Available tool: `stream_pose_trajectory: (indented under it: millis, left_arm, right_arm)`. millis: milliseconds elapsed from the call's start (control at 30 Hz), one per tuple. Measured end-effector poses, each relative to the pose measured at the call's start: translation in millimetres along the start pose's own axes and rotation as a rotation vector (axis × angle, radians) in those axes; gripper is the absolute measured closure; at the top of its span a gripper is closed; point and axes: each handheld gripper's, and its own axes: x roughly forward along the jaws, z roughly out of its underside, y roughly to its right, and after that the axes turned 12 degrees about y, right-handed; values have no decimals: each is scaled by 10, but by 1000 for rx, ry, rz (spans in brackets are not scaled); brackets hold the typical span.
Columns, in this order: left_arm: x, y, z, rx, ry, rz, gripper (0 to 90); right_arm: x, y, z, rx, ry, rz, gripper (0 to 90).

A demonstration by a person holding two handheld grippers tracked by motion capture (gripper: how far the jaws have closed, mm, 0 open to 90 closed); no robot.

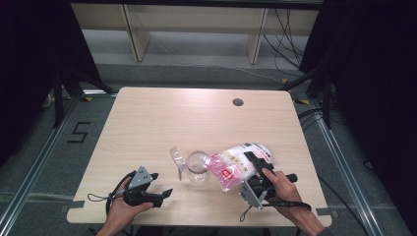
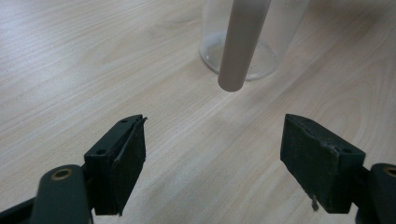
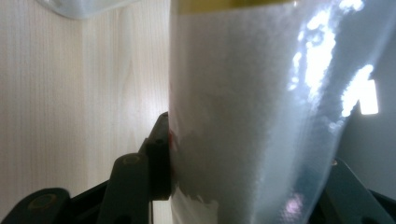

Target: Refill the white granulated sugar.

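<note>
A: Bag (image 1: 239, 164) of white grains lies tilted over the glass jar (image 1: 197, 168), mouth toward it; your right gripper (image 1: 256, 169) pinches it.

B: Your left gripper (image 1: 158, 188), jaws spread, sits just left of the jar.

Lab, black curtains (image 1: 29, 73), floor rails (image 1: 34, 167)
</note>
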Motion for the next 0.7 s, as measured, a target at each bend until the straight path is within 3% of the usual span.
stream_pose_trajectory:
  millis: [67, 100, 133, 167, 200, 233, 300, 333, 433, 467, 667, 700]
  left_arm:
    - [4, 0, 2, 6, 6, 3, 221]
    - [3, 0, 0, 3, 3, 6, 221]
    - [3, 0, 0, 3, 3, 6, 221]
    - [1, -2, 0, 4, 3, 6, 221]
    - [1, -2, 0, 4, 3, 6, 221]
    - [-4, -1, -2, 2, -3, 1, 221]
    - [1, -1, -1, -1, -1, 2, 221]
    - [3, 1, 1, -4, -4, -3, 221]
    - [1, 7, 0, -10, -2, 2, 221]
    - [-1, 5, -2, -7, -3, 2, 221]
    - [-6, 6, -2, -4, -1, 6, 221]
    - [-4, -1, 0, -2, 5, 8, 221]
  right_arm:
    - [9, 35, -15, -83, -4, -16, 533]
    - [2, -22, -1, 0, -31, -7, 534]
    - [2, -22, -1, 0, -31, -7, 534]
    - [26, -15, 4, -48, -10, -3, 534]
    - [26, -15, 4, -48, -10, -3, 534]
    - [31, -1, -12, -128, -28, 3, 534]
    - [38, -12, -14, -128, -36, 19, 535]
    - [43, -51, -2, -85, -39, 36, 535]
    - [67, -70, 3, -96, -43, 39, 536]
    - [75, -59, 4, -126, -36, 40, 536]
    - [83, -101, 7, -128, -73, 39, 538]
    - [95, -93, 9, -150, -72, 31, 539]
